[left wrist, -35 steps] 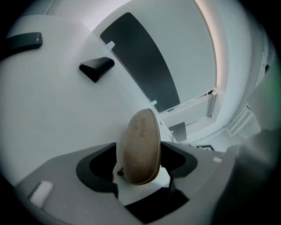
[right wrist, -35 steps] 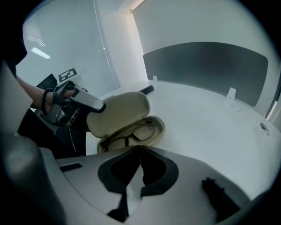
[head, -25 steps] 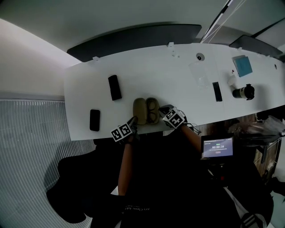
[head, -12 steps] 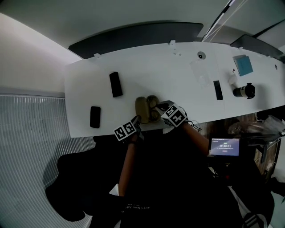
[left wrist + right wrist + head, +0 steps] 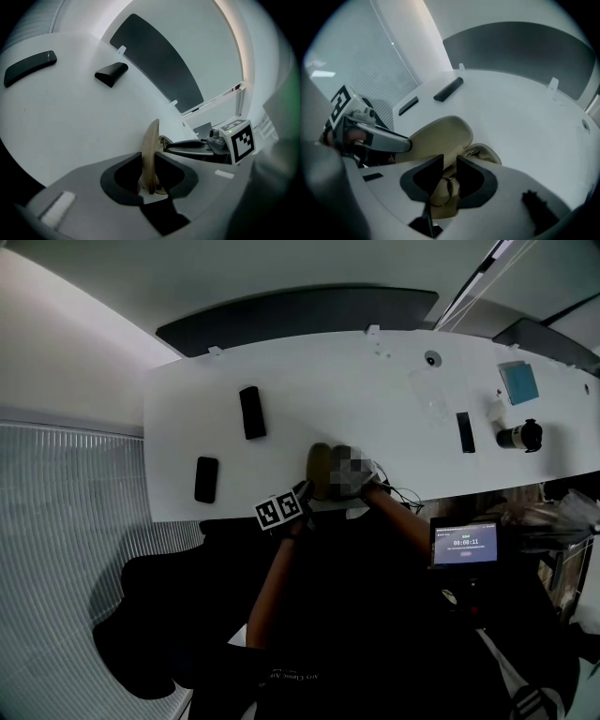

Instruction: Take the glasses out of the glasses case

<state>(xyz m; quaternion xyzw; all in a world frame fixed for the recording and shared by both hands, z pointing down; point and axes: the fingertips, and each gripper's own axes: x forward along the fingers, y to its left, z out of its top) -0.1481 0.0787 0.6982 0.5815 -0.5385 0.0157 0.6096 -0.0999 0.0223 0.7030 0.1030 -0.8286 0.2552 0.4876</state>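
Observation:
The tan glasses case (image 5: 321, 468) lies open near the table's front edge. My left gripper (image 5: 305, 491) is shut on the case's lid (image 5: 151, 140), which stands edge-on between its jaws (image 5: 150, 171). My right gripper (image 5: 361, 482) hangs over the case's open half; a mosaic patch hides most of it in the head view. In the right gripper view its jaws (image 5: 450, 176) are opening, and the gold-rimmed glasses (image 5: 446, 188) sit in the gap, lying in the case base (image 5: 483, 152). The pads stand apart from the thin rim. The lid (image 5: 438, 135) leans away to the left.
Two flat black objects (image 5: 250, 412) (image 5: 206, 479) lie on the white table (image 5: 375, 399) to the left. At the right are a slim black bar (image 5: 465, 431), a dark cylinder (image 5: 517, 436) and a blue item (image 5: 518, 382). A lit screen (image 5: 462, 542) sits below the front edge.
My right gripper has come in from the case's right side to over its open half. The left gripper has stayed at the lid's near edge.

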